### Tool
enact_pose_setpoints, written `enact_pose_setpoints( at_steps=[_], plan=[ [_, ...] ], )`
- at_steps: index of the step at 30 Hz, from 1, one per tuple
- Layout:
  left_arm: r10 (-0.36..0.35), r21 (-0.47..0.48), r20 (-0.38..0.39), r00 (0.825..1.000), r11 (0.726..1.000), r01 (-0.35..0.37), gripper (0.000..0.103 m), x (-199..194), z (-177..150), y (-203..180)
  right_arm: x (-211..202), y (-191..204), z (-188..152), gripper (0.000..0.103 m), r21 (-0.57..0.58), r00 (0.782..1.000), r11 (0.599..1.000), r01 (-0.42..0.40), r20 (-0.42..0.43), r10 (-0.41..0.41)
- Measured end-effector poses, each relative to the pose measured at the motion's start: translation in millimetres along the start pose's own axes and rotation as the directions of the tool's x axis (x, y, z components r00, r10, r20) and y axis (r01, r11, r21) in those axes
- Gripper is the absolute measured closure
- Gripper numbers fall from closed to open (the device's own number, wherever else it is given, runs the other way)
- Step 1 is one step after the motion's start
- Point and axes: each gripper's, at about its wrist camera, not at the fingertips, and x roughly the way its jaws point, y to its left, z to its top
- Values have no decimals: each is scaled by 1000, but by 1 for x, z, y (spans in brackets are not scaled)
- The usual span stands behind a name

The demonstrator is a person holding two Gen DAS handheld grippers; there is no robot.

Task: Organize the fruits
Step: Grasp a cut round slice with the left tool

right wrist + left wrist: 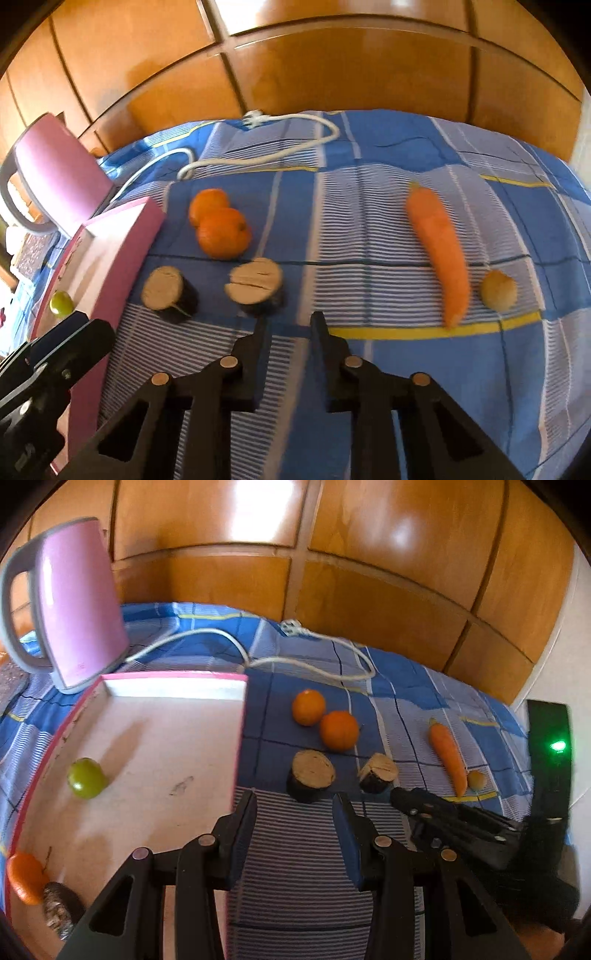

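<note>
Left wrist view looks over a bed covered by a blue checked sheet (pixel 295 849). A pink-rimmed tray (pixel 147 746) fills the left side, its right edge running beside the left gripper (pixel 295 801), whose fingers stand apart with nothing between them. Inside the tray lie a green fruit (pixel 87 778), an orange piece (pixel 24 877) and a dark lump at the near corner. Right of the tray edge sit two oranges (pixel 339 730) touching, two cut dark-skinned pieces (pixel 255 284), a carrot (pixel 439 254) and a small yellow fruit (pixel 498 290). Bare sheet lies between these pieces and the carrot. The right gripper (pixel 288 321) has its fingers drawn close, empty, just before one cut piece. A pink kettle (pixel 77 605) stands at the far left corner; no writing is readable.
</note>
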Motion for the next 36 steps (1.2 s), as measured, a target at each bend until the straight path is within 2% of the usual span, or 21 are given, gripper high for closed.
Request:
enact_pose_setpoints(
  at_steps=[9,18,20,23,31,36],
  plan=[
    [15,22,-41,999,1000,-15,50,28,8,-10,-2,-11,0,80,18,999,999,-38,4,38],
    [40,56,-54,998,998,-37,50,51,15,-17,-6,-20,-6,79,20,999,999,-46,26,45],
    [43,69,-50,998,997,-40,61,55,16,-21,-5,-20,-6,79,16,999,999,-46,28,45],
    [82,97,-49,995,992,-77,67,61,16,-23,-5,-18,-5,79,13,999,999,-34,32,34],
    [96,94,-4,995,991,-95,68,45,3,-25,-7,-18,-7,79,22,999,1000,-14,43,13],
    [64,112,46,997,991,-69,68,25,-12,-35,-20,-30,-18,79,70,998,997,19,63,-23]
  ],
)
